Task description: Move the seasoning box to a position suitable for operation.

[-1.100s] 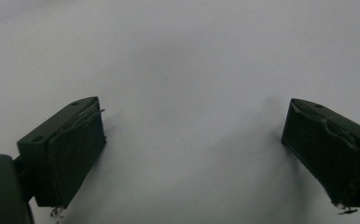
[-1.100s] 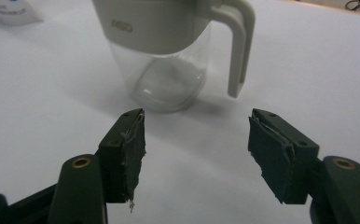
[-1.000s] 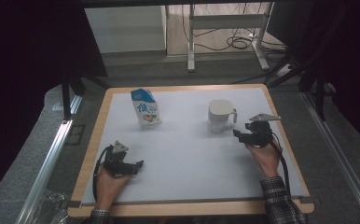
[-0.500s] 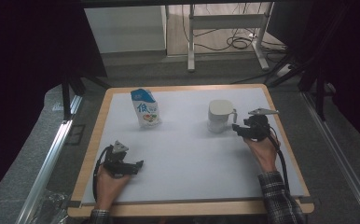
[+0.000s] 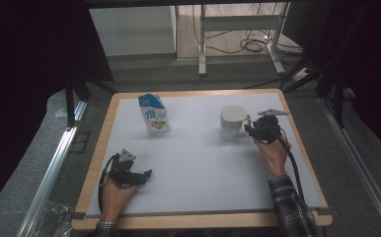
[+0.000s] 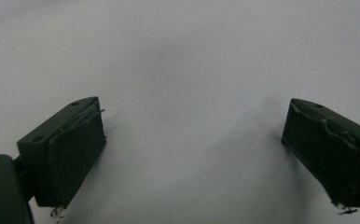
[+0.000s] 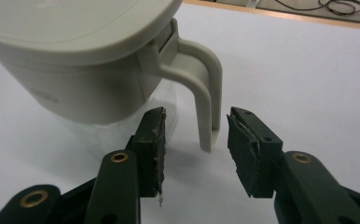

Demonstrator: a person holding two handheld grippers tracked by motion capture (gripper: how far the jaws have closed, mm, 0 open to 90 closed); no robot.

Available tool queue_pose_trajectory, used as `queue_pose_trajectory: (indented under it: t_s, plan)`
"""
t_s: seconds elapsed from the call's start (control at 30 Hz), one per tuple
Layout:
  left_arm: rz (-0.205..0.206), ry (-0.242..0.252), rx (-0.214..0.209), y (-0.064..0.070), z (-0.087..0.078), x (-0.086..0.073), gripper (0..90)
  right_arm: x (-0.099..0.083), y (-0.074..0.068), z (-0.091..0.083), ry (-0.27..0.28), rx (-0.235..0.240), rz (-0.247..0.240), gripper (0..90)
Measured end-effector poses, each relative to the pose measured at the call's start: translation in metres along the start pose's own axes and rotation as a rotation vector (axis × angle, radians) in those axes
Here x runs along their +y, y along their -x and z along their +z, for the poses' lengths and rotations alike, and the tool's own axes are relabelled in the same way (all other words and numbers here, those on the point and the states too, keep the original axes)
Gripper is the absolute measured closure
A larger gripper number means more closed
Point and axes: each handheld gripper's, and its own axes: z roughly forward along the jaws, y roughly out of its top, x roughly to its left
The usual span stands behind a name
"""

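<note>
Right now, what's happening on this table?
A person works two handheld grippers at a white-topped table. The right gripper is at the lidded jug, its jaws open on either side of the handle and not yet closed on it. The left gripper rests near the front left, jaws open over bare tabletop. A small milk carton stands upright toward the back left, untouched.
</note>
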Motion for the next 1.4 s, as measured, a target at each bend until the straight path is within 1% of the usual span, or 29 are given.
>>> queue_pose_trajectory:
  t_s: [0.07,0.13,0.23,0.33,0.4,0.47,0.5,0.57,0.6,0.63,0.73,0.8,0.83,0.87,0.9,0.93,1.1,1.3,1.4]
  plan:
    - [0.0,0.0,0.0,0.0,0.0,0.0,5.6,0.001,0.0,0.003,0.007,-0.008,-0.004,57.6]
    - [0.0,0.0,0.0,0.0,0.0,0.0,5.6,0.001,0.0,0.007,-0.004,-0.02,-0.008,57.6]
    - [0.0,0.0,0.0,0.0,0.0,0.0,5.6,0.003,-0.001,0.012,0.008,-0.034,-0.015,58.4]
    - [0.0,0.0,0.0,0.0,0.0,0.0,5.6,0.004,-0.002,0.014,0.009,-0.044,-0.022,59.0]
    - [0.0,0.0,0.0,0.0,0.0,0.0,5.6,0.005,-0.002,0.019,0.008,-0.061,-0.027,60.4]
    - [0.0,0.001,0.0,0.0,0.0,0.0,5.6,0.005,-0.001,0.02,0.01,-0.065,-0.028,60.9]
    - [0.0,0.0,0.0,0.0,0.0,0.0,5.6,0.006,-0.001,0.022,0.013,-0.072,-0.029,63.0]
    - [0.0,0.0,0.0,0.0,0.0,0.0,5.6,0.006,-0.001,0.023,0.022,-0.073,-0.027,64.8]
    - [0.0,0.0,0.0,0.0,0.0,0.0,5.6,0.006,-0.001,0.024,0.031,-0.063,-0.006,67.4]
    - [0.0,0.0,0.0,0.0,0.0,0.0,5.6,0.006,-0.001,0.024,0.038,-0.061,-0.002,68.4]
    - [0.0,0.0,0.0,0.0,0.0,0.0,5.6,0.005,-0.001,0.026,0.036,-0.058,0.0,68.9]
    - [0.0,0.0,0.0,0.0,0.0,0.0,5.6,0.004,-0.001,0.027,0.033,-0.067,-0.001,71.6]
    - [0.0,0.0,0.0,0.0,0.0,0.0,5.6,0.004,-0.001,0.028,0.04,-0.067,0.004,72.9]
    - [0.0,0.0,0.0,0.0,0.0,0.0,5.6,0.004,-0.001,0.028,0.04,-0.067,0.004,72.9]
    - [0.0,0.0,0.0,0.0,0.0,0.0,5.6,0.004,-0.002,0.029,0.046,-0.077,0.0,73.7]
    - [0.0,0.0,0.0,0.0,0.0,0.0,5.6,0.004,-0.004,0.029,0.048,-0.094,-0.015,74.6]
    - [0.0,0.0,0.0,0.0,0.0,0.0,5.6,0.003,-0.008,0.03,0.058,-0.135,-0.011,76.9]
    - [0.0,0.0,0.0,0.0,0.0,0.0,5.6,0.002,-0.008,0.032,0.078,-0.153,-0.008,78.5]
    - [0.0,0.001,0.0,0.0,0.0,0.0,5.6,0.002,-0.007,0.032,0.085,-0.159,0.002,80.1]
